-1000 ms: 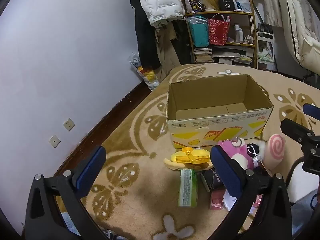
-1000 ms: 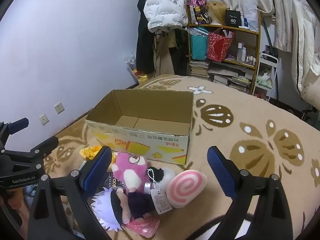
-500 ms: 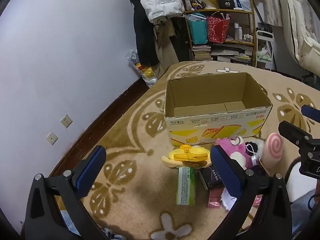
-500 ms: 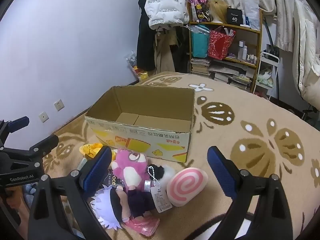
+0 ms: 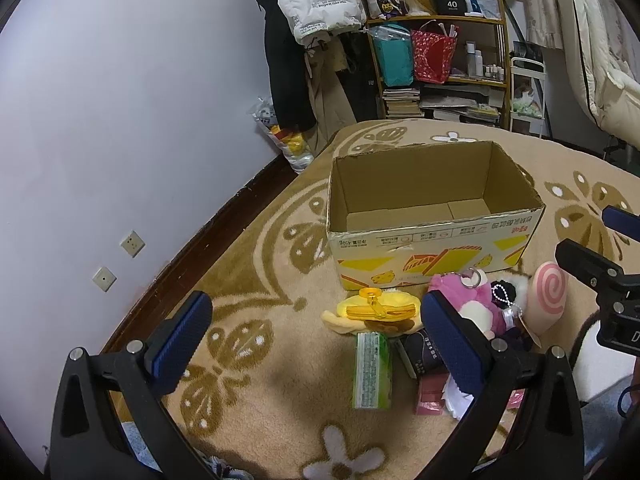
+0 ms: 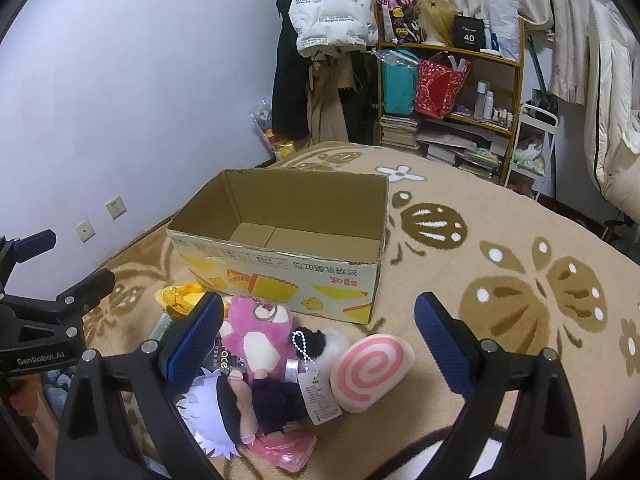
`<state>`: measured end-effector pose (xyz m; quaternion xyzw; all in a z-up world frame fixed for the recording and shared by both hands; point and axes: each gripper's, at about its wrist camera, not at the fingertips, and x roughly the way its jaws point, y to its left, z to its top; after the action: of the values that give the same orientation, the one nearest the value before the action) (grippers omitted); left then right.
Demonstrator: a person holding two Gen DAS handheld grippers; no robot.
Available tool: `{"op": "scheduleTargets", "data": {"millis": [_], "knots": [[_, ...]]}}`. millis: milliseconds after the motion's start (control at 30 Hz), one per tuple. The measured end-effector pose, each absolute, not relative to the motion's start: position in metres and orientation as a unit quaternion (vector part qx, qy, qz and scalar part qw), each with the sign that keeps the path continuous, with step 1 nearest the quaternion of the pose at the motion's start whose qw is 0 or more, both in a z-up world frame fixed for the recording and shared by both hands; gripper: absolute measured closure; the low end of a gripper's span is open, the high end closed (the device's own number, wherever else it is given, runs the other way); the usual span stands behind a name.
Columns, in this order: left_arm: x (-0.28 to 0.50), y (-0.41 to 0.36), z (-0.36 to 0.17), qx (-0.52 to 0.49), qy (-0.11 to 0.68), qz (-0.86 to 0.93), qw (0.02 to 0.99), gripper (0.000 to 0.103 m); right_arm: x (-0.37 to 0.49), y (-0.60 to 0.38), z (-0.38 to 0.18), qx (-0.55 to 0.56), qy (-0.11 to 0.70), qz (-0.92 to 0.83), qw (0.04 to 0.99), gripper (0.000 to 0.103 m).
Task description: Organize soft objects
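Observation:
An open, empty cardboard box (image 5: 432, 236) (image 6: 280, 272) stands on the patterned carpet. In front of it lie a yellow plush pouch (image 5: 376, 312) (image 6: 178, 296), a pink plush bear (image 6: 258, 328) (image 5: 476, 300), a white-haired doll (image 6: 224, 404) and a pink swirl cushion (image 6: 372, 372) (image 5: 550, 296). A green pack (image 5: 370, 370) lies beside them. My left gripper (image 5: 316, 340) is open and empty above the carpet, left of the pile. My right gripper (image 6: 320, 344) is open and empty above the bear and cushion.
A bookshelf (image 6: 448, 92) with bags and books stands at the back, with hanging coats (image 6: 328, 8) beside it. A white wall (image 5: 120, 120) with sockets runs along the left. A bag of items (image 5: 284, 140) sits in the corner.
Both grippers have drawn back and risen slightly, so the box and toys sit a little farther off in view. Nothing has been grasped.

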<state>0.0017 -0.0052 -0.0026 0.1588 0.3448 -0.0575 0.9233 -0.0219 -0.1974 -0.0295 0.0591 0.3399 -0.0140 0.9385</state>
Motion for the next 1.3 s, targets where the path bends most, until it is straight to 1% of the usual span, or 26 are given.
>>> {"op": "scheduleTargets", "data": {"millis": [500,1300], "knots": [[0.0026,-0.0048,-0.0059,0.168,0.346,-0.059,0.921,0.0,-0.028,-0.204,-0.0373,0.058,0.341,-0.018,0.938,0.002],[0.0038,-0.0054,-0.0068,0.172,0.347,-0.058,0.92,0.0,-0.0257,-0.1997,-0.0326,0.049,0.341,-0.02,0.938,0.002]]}}
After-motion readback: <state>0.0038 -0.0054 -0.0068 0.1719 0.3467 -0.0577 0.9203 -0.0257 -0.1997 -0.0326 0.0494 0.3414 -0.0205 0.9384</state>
